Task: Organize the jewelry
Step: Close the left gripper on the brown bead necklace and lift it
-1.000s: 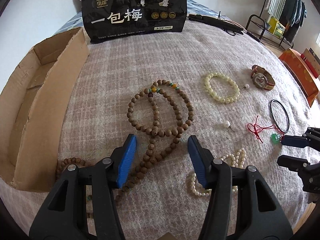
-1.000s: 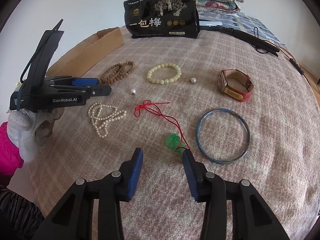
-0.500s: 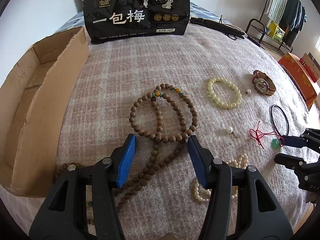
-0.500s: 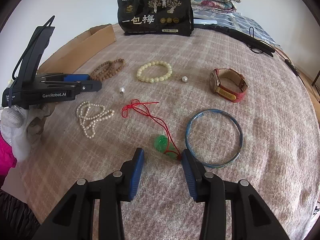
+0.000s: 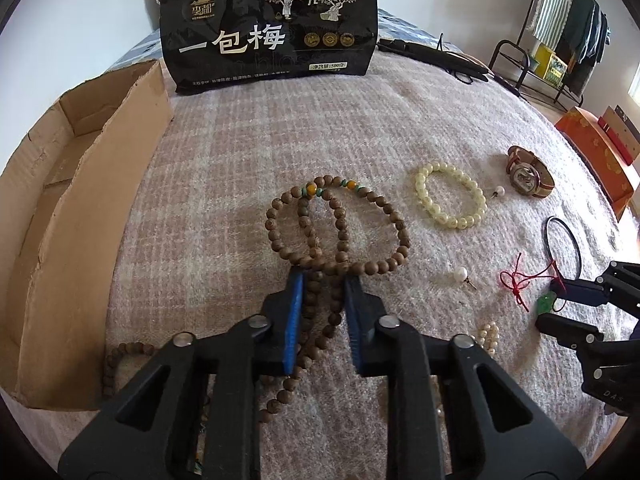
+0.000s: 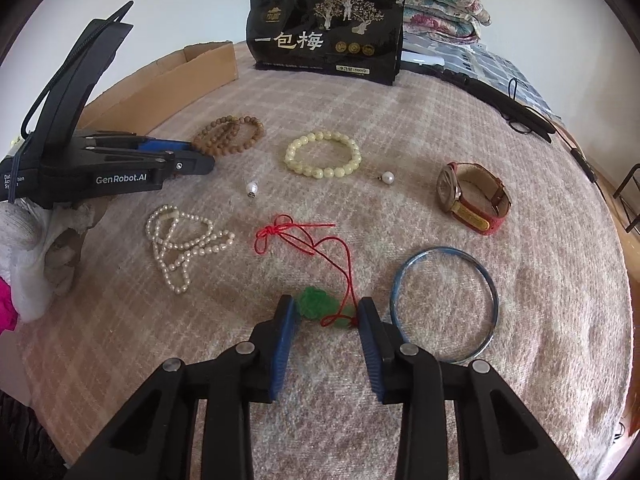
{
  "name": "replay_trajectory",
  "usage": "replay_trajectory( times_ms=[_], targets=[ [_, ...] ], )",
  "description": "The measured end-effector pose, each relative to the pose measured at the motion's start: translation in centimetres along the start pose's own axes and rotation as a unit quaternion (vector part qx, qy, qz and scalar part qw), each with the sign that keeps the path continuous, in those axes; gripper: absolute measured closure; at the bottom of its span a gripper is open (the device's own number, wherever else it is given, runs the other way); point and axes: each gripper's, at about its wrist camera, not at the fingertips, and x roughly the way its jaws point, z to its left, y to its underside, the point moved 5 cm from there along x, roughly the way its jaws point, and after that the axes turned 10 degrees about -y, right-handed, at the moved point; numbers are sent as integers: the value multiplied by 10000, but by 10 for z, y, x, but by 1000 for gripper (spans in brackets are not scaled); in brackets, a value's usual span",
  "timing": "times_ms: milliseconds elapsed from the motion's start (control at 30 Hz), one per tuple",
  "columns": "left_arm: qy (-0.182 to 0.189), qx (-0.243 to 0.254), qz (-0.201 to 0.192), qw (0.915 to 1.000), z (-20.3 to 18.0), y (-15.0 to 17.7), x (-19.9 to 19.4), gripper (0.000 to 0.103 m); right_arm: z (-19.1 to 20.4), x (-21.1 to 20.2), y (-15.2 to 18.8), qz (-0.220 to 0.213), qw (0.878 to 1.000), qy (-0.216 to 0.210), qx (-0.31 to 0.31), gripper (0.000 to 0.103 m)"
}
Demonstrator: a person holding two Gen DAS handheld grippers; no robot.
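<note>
A long brown wooden bead necklace lies looped on the blanket. My left gripper has narrowed around its strands; the beads sit between the blue pads. It also shows in the right wrist view by the beads. My right gripper is open, its pads either side of a green jade pendant on a red cord. It also shows in the left wrist view. The cardboard box stands at the left.
A cream bead bracelet, a pearl necklace, two pearl earrings, a red-strapped watch and a blue bangle lie on the blanket. A black snack bag stands at the back.
My left gripper moved forward and closed in around the wooden bead strands. My right gripper moved forward until its pads flank the green pendant.
</note>
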Motion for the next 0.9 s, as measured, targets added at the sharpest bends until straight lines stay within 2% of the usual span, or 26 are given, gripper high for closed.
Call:
replay_trajectory(
  times_ms=[200, 500, 900],
  targets=[
    [121, -135, -68, 9998, 4, -1, -6, 92, 2, 0, 0, -39, 9999, 17, -122, 73],
    [201, -309, -378, 9986, 8, -3, -39, 92, 10, -13, -1, -234, 9996, -121, -132, 73],
    [273, -483, -823, 9951, 28, -13, -100, 92, 25, -60, -14, -597, 9979, 0, -249, 73]
  ],
)
